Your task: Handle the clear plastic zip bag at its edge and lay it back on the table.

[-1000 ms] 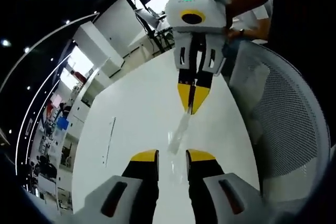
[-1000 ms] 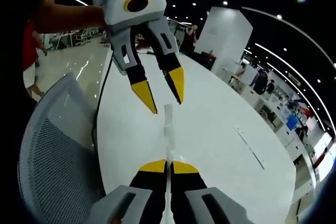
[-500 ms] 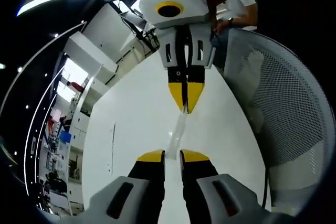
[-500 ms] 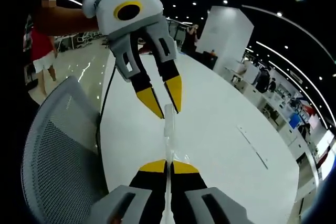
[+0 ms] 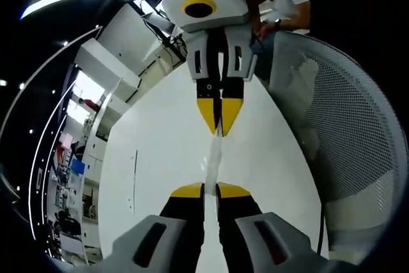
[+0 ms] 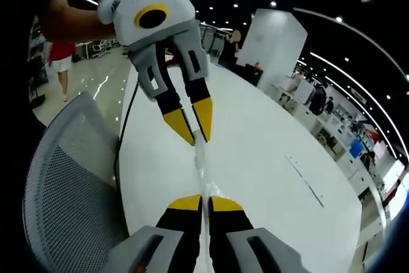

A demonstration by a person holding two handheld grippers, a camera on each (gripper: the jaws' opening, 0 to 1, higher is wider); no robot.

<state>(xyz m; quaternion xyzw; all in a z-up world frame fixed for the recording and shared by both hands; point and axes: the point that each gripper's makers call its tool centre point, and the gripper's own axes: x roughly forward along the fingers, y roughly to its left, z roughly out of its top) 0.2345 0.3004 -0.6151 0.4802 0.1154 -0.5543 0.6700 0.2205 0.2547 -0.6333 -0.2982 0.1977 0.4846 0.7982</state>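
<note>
White table (image 5: 160, 158) spans under both tongs; grey mesh chair (image 5: 345, 126) stands beside it, right of the left gripper's jaws, and at the left in the right gripper view (image 6: 70, 177). Right gripper (image 5: 219, 129) faces the left gripper (image 5: 210, 190), tips near each other. Clear bag (image 5: 213, 158) hangs edge-on, stretched between them above the table. Right jaws pressed together, pinching one end of the bag (image 6: 200, 158); left jaws nearly closed, pinching the other end
</note>
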